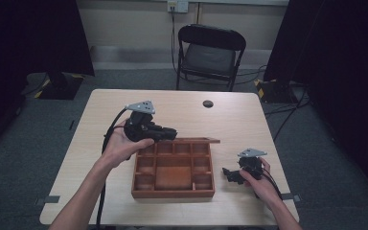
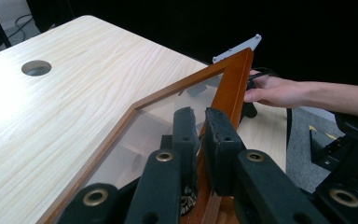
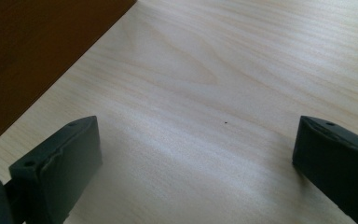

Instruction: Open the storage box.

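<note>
High view: the wooden box (image 1: 173,173) sits near the table's (image 1: 249,120) front middle, its glass-paned lid (image 1: 199,140) raised at the far edge. The left gripper (image 1: 171,133) pinches the lid's frame; the right gripper (image 1: 226,172), jaws spread, rests just beside the box.

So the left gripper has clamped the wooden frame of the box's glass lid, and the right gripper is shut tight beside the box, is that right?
Not quite. The right gripper is open: the right gripper view shows its fingers wide apart over bare table. The left gripper does clamp the lid frame.
</note>
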Tool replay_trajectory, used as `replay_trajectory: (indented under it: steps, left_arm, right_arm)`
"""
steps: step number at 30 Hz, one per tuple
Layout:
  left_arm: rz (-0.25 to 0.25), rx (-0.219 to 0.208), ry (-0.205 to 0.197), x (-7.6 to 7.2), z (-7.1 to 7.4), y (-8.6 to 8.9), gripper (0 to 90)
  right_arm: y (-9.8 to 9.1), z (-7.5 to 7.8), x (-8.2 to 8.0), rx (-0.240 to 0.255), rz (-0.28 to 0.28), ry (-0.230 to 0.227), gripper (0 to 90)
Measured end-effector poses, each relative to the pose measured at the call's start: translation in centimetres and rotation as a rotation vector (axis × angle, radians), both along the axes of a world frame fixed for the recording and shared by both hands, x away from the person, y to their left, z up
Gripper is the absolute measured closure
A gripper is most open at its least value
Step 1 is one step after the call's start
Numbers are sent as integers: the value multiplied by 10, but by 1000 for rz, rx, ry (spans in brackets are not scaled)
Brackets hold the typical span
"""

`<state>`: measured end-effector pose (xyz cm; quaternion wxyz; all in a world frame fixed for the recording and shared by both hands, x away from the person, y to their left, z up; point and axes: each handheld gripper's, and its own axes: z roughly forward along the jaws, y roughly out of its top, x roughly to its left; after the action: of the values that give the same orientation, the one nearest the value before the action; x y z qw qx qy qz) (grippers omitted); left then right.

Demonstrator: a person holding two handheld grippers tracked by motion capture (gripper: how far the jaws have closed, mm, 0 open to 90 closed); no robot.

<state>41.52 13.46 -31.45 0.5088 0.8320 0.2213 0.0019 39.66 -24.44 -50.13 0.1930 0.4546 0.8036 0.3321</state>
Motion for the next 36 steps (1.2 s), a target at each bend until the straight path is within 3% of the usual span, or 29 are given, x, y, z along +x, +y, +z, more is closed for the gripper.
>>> replay_trajectory:
  steps: [36]
  left_arm:
    - [-3,4,-10,0,1,0,832]
  right_arm:
    - [0,0,0,0,1,0,3]
